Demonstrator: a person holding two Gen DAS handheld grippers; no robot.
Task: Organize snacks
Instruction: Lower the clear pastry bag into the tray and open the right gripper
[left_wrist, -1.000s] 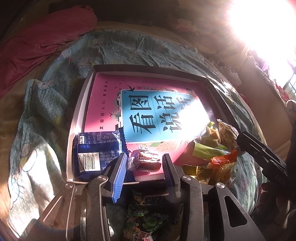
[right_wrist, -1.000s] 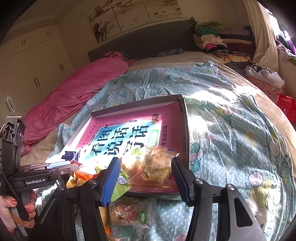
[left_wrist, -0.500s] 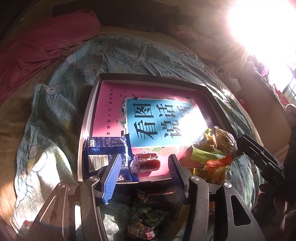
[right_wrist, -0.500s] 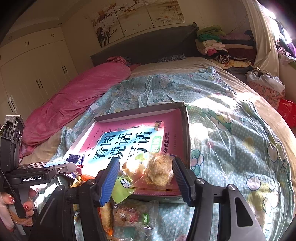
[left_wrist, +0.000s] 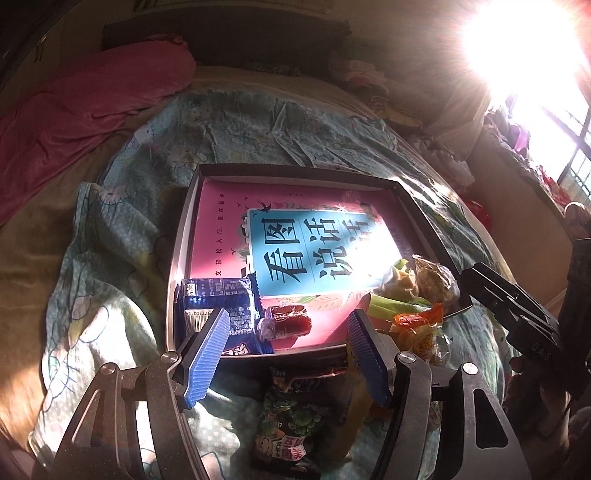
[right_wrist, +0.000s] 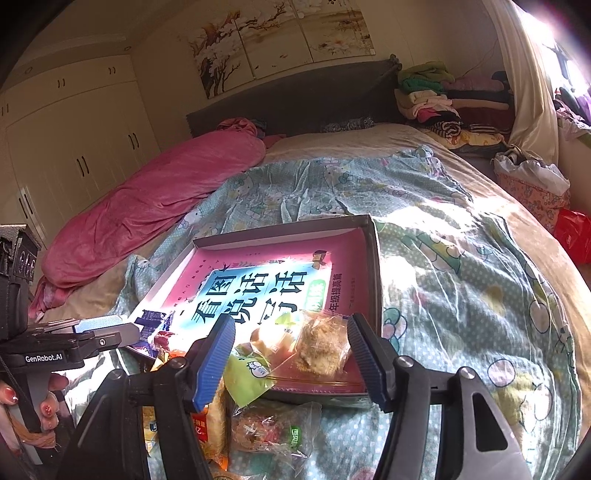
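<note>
A shallow grey box (left_wrist: 295, 170) with a pink and blue book in it lies on the bed; it also shows in the right wrist view (right_wrist: 376, 258). Inside, near its front edge, lie a blue packet (left_wrist: 218, 302), a small red wrapped snack (left_wrist: 286, 322), a green-edged bag (right_wrist: 255, 363) and a clear bag with a crumbly cake (right_wrist: 321, 349). My left gripper (left_wrist: 286, 352) is open and empty, just short of the red snack. My right gripper (right_wrist: 291, 360) is open and empty in front of the two bags. Loose snacks lie outside the box: a dark green packet (left_wrist: 291, 424) and a clear candy bag (right_wrist: 271, 430).
A teal patterned quilt (right_wrist: 461, 266) covers the bed, with a pink blanket (right_wrist: 155, 199) at the left. Folded clothes (right_wrist: 443, 99) are piled by the headboard. Orange packets (left_wrist: 417, 332) lie at the box's front right corner. Strong sun glare fills the left wrist view's upper right.
Both grippers have drawn back and up from the box, so more of the bed and the loose snacks in front shows. The left jaws have opened wider. The red snack stays in the box.
</note>
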